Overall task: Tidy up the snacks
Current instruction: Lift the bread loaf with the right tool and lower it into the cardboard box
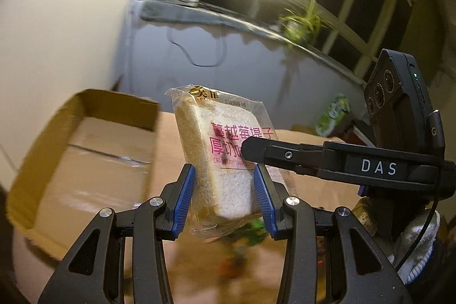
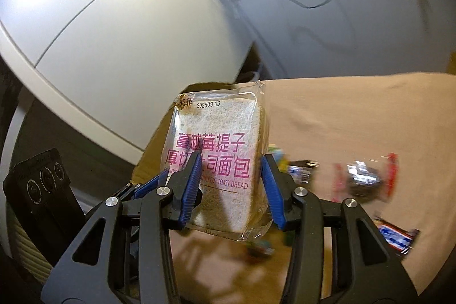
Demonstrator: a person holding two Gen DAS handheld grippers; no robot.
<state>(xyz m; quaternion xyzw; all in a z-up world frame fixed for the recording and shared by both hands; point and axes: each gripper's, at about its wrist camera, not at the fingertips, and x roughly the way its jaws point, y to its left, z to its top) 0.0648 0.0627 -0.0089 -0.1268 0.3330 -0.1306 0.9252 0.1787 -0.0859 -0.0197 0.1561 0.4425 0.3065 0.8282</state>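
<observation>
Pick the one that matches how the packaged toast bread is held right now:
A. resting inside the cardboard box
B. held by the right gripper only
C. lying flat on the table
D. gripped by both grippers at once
D: the toast bread sits between the blue pads of the left gripper, and also between those of the right gripper, lifted off the table.

1. The bread packet (image 1: 228, 158) sits upright between the left gripper's (image 1: 225, 198) pads.
2. The cardboard box (image 1: 82, 161) lies to its left.
3. Wrapped snacks (image 2: 367, 178) lie right, on the table (image 2: 342, 116).
</observation>
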